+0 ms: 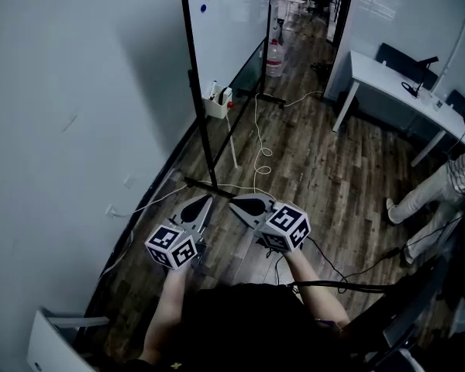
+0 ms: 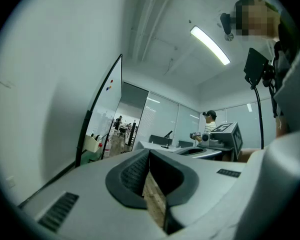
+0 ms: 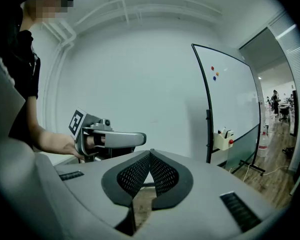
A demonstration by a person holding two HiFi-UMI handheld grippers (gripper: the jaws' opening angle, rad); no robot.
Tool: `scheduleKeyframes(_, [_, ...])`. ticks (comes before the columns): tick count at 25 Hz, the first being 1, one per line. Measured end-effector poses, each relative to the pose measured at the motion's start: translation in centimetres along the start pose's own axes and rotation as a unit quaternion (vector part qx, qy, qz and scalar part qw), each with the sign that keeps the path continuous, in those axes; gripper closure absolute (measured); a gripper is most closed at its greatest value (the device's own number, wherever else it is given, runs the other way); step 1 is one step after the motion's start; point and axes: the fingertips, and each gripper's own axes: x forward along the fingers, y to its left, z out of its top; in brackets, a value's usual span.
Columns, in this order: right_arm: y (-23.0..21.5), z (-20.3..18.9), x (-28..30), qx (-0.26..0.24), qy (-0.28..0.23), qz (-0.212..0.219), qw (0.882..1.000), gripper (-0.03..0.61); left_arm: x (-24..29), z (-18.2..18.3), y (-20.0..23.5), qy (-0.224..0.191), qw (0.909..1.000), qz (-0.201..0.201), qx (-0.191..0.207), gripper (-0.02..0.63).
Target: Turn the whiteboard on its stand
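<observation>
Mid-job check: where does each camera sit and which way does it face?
Head view: on the person's head, looking steeply down at the floor and whiteboard; both forearms, left tool and right tool show.
Left gripper view: on the left tool, looking along its shut jaws toward the whiteboard's edge; right tool and the person's torso show at right.
Right gripper view: on the right tool, facing the wall, whiteboard at right; left tool and hand show at left.
Shared: all three show the whiteboard.
</observation>
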Motion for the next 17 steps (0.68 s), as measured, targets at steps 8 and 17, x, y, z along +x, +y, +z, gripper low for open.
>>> scheduleKeyframes(8, [-0.2,0.8,0.2,-0.002,-0.011,0.003,1.000,0.558,0.4,0.2,0.2,0.002,1.0000,0.000,0.000,0.603])
scheduleKeyframes(17, [-0.1,0.7,-0.7,0.001,-0.012,0.007,1.000,0.558,0.6,-0.5,-0.9,0.011,0.9999,0.003,0.000,0.603])
